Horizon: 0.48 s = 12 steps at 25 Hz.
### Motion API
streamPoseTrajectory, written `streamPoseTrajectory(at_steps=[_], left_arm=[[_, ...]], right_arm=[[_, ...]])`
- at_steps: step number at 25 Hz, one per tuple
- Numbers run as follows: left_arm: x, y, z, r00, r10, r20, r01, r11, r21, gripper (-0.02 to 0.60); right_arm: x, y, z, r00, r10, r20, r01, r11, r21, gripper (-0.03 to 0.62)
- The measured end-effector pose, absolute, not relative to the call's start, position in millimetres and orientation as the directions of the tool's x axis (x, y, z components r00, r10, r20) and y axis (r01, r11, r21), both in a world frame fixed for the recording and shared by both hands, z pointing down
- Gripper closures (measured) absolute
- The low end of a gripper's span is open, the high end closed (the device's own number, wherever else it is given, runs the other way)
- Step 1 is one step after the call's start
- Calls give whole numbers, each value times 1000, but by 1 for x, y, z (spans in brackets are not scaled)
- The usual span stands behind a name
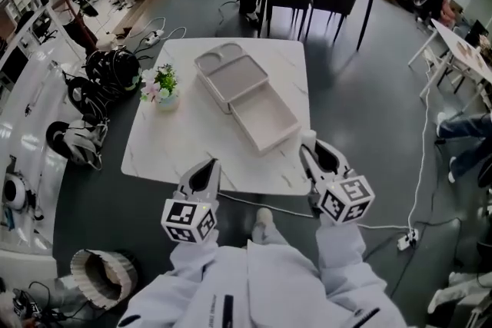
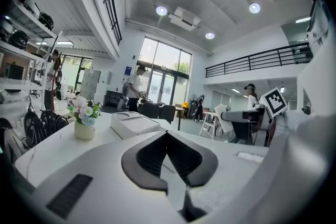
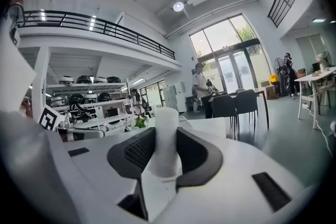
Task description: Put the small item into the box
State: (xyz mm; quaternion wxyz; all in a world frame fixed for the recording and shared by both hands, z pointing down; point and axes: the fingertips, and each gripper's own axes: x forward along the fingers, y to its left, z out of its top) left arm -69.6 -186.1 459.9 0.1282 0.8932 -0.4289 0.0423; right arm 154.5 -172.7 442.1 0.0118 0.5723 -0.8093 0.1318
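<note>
- Bench [image 1: 177,142]: white marble top, centred in the head view, dark floor all round.
- Box [image 1: 265,123]: lies open on the bench, running from centre toward 5 o'clock. The hinged lid [image 1: 231,73] is flat at the 12 o'clock end. The empty tray faces you.
- Your right gripper [image 1: 314,146]: over the bench edge at 5 o'clock, just beside the box's near corner. The jaws are part closed and clamped on the small item.
- Your left gripper [image 1: 209,167]: over the bench edge at 7 o'clock, well apart from the box. The pads meet at the tips with nothing between them.
- Flower pot [image 1: 160,86]: at the 9 o'clock edge of the bench, near the lid but not touching it.
- Small item [image 3: 166,123]: a white cylinder, upright between the right gripper's pads with its top poking past the fingertips. Not in the box yet.
</note>
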Motion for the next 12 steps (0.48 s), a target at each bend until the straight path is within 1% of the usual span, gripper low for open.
streamPoseTrajectory(at_steps=[12], left_arm=[[-31,-254,491,626,-730,274,-779,-572,256,589]], right_arm=[[171,-260,458,-428,-875,227,-896,377,-234,480]])
